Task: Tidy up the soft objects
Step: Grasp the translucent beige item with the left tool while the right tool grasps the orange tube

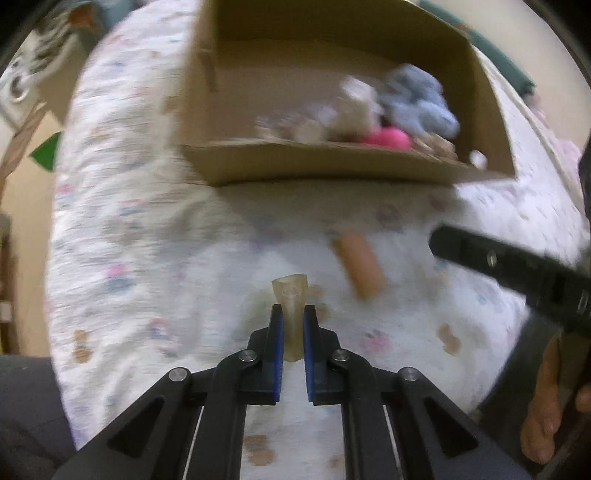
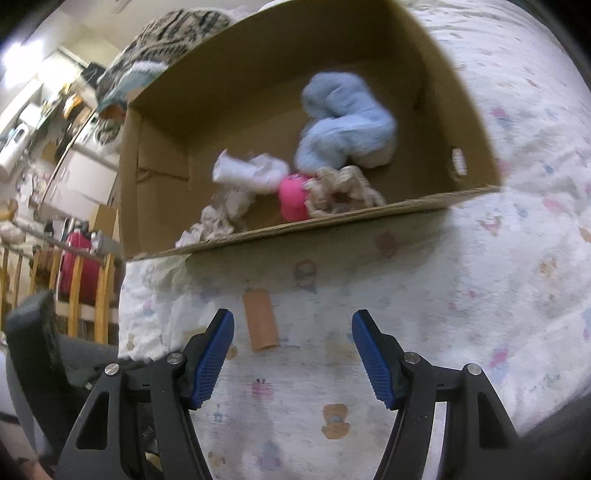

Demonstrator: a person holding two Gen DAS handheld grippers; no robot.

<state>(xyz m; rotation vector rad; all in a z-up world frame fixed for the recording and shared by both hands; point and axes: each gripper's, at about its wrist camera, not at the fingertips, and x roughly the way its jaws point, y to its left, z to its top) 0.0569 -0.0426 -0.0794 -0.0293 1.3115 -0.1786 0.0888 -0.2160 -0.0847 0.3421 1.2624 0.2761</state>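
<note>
we have our left gripper clenched on a pale translucent rubbery piece, lifted clear to carry it to the brown cardboard box. our right gripper hangs released near the tan cardboard tube on the printed quilt.

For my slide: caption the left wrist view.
Left gripper pinches a translucent soft piece before the cardboard box.

You've got a white printed bedsheet under and ahead of the right gripper. Left of it: wooden rail w/ sth red behind, cream wall further back, bright light upper left.
</note>
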